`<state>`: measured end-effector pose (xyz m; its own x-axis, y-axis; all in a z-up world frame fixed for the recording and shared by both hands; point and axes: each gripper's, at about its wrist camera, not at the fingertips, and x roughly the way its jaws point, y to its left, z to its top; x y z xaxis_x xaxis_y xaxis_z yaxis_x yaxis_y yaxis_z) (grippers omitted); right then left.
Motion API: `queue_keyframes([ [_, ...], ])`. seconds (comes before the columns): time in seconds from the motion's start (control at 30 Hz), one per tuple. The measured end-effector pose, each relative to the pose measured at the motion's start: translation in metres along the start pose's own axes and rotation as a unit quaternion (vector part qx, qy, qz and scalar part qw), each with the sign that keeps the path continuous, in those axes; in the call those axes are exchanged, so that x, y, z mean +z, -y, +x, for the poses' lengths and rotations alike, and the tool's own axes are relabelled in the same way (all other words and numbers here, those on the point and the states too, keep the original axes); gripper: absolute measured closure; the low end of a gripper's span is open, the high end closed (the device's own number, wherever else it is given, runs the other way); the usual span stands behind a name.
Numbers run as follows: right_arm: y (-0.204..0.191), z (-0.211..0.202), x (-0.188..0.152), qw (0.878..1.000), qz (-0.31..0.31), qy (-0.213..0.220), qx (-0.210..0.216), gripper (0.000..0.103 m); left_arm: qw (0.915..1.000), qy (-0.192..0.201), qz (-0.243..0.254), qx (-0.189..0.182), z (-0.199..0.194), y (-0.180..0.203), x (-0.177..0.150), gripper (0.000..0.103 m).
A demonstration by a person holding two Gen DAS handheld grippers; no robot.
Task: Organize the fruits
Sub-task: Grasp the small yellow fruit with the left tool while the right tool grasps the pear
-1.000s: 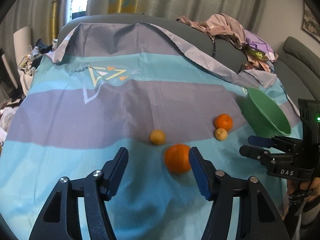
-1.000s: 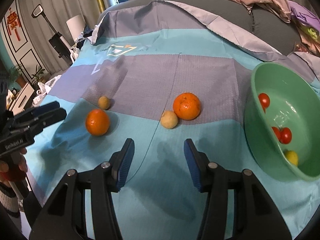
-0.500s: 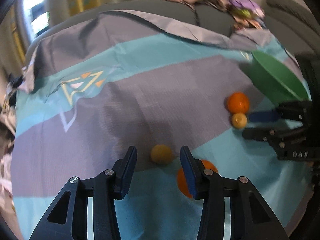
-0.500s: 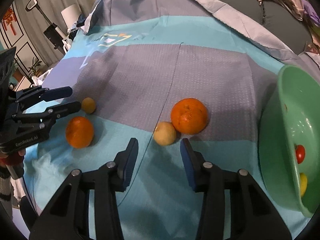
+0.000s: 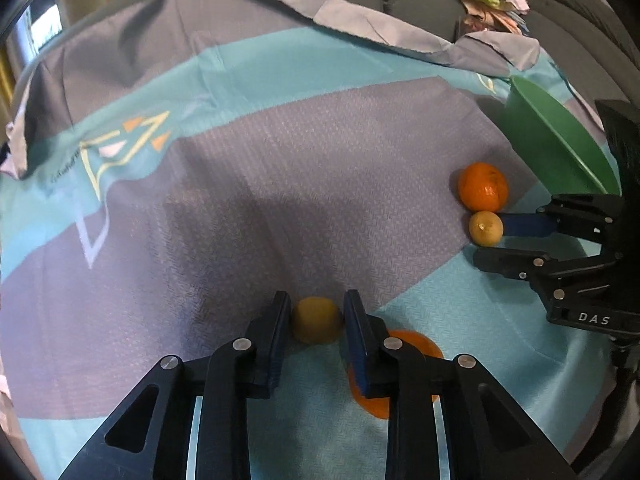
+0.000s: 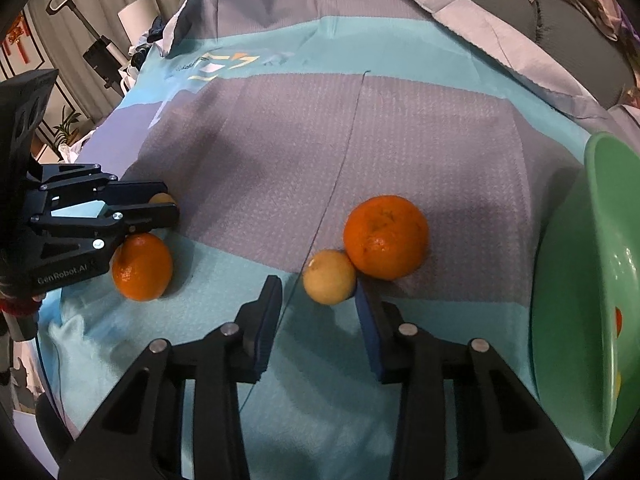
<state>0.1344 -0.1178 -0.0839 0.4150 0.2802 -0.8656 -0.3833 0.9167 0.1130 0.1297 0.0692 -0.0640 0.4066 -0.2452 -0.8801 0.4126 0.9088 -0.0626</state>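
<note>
On the striped cloth that covers the surface point(image 5: 304, 184), four loose fruits lie in two pairs, each a small yellow fruit beside an orange. The left tool point(image 5: 316, 320) points steeply down over the near pair, and its pads are clamped on the small yellow fruit point(image 5: 317, 320), while the orange just beside it point(image 6: 142, 266) lies outside the grip, partly under one finger. The right tool point(image 6: 318, 302) is closing, its jaws coming in around the second small yellow fruit point(image 6: 329, 277); one pad is at the fruit's side, the other pad stands apart from it, so this fruit is not yet gripped. That fruit touches the big orange point(image 6: 386, 237) behind it (probably why the tool comes in from the front). The green bowl point(image 6: 568, 320) stands at the right edge of the cloth, a few small fruits already inside, well placed as the likely destination for both.
</note>
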Motion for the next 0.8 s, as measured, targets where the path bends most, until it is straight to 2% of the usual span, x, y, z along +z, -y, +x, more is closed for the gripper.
queue_keyframes([
  [0.1, 0.003, 0.001, 0.001, 1.0, 0.004, 0.003, 0.001, 0.077, 1.0, -0.005, -0.005, -0.006, 0.0, -0.001, 0.001, 0.076],
  [0.27, 0.003, 0.0, 0.0, 1.0, 0.007, 0.01, 0.001, 0.077, 0.9998, 0.003, -0.02, -0.002, -0.001, -0.003, -0.001, 0.076],
  [0.47, 0.0, -0.02, -0.006, 0.999, 0.006, 0.035, 0.013, 0.077, 0.9973, 0.051, -0.033, 0.041, -0.016, -0.003, -0.017, 0.076],
  [0.67, -0.007, -0.044, -0.02, 0.998, 0.0, 0.056, 0.026, 0.077, 0.9931, 0.101, -0.048, 0.035, -0.052, 0.002, -0.025, 0.076],
  [0.8, -0.01, -0.059, -0.028, 0.997, 0.002, 0.068, 0.033, 0.077, 0.991, 0.12, -0.045, 0.039, -0.07, 0.018, -0.026, 0.076],
])
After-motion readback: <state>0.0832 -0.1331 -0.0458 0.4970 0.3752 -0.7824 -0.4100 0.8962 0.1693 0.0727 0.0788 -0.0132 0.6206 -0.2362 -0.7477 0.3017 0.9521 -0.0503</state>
